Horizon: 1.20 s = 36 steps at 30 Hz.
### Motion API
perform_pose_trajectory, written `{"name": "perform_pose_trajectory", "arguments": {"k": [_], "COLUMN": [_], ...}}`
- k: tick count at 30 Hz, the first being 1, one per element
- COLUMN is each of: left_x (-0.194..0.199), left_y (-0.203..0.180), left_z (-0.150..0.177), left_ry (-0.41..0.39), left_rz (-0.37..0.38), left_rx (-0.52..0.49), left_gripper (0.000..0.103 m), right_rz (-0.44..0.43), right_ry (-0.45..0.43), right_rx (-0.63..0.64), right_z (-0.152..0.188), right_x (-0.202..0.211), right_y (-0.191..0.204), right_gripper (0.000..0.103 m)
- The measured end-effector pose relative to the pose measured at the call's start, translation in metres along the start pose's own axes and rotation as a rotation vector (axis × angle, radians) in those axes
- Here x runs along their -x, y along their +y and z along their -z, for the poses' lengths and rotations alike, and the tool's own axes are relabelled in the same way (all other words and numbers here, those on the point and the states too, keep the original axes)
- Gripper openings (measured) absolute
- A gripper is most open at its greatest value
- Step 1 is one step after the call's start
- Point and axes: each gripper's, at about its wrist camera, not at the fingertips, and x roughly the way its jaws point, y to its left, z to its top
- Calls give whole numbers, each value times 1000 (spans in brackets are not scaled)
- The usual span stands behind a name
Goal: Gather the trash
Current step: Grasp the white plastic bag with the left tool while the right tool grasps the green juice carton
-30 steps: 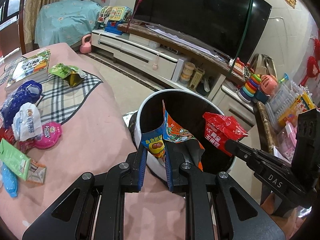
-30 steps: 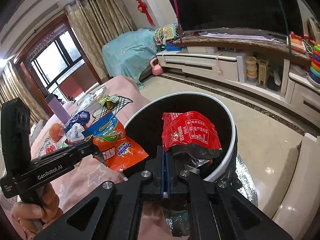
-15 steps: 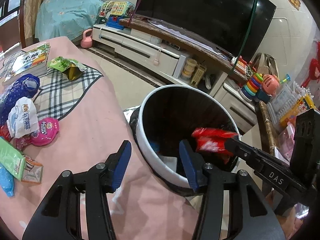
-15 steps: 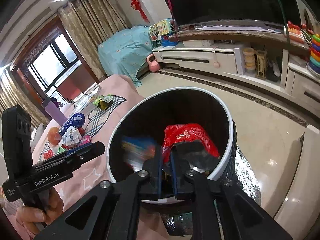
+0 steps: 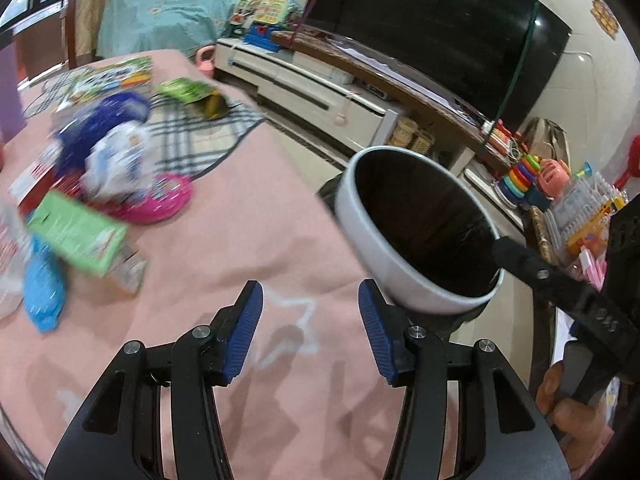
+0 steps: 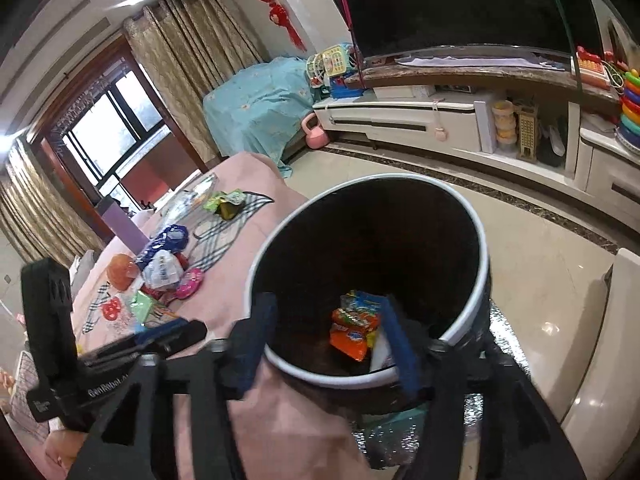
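1. Left hand-held gripper (image 5: 310,330): open, empty, over pink surface (image 5: 240,240).
2. Right hand-held gripper (image 6: 332,336): jaws opening, nothing btwn, above trash bin (image 6: 472,300).
3. Orange snack wrapper (image 6: 354,330) at bin bottom; more wrappers (image 5: 116,160) on surface.

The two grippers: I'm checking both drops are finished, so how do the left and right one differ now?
The left gripper hangs over the pink tablecloth, beside the bin; the right gripper hangs over the bin's mouth. The left one's jaws stand partly apart and steady; the right one's are wider and opening, motion-blurred. Below the right lies an orange snack wrapper in the bin; below the left, only cloth. Both are empty.
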Motion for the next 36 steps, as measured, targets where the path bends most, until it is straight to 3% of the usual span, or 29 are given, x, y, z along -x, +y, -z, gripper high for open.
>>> {"name": "perform_pose_trajectory", "arguments": {"k": [2,9,12,36], "left_x": [5,29,42,99], "left_y": [11,40,52,143], "left_z": [7,28,35,78], "left_ry": [2,-14,-32,-98], "left_rz": [-10,-42,-61,-196], "left_rx": [16,66,85,228], "left_gripper": [50,51,59,69], "right_rz": [-10,-57,-72,-171], "right_ry": [-6,11,9,58], "right_rx": [10,64,80,236], "right_z": [4,18,24,70], "right_x": [1,-4,-4,-33], "right_y": [8,43,56,140], "right_gripper": [84,86,90,92]}}
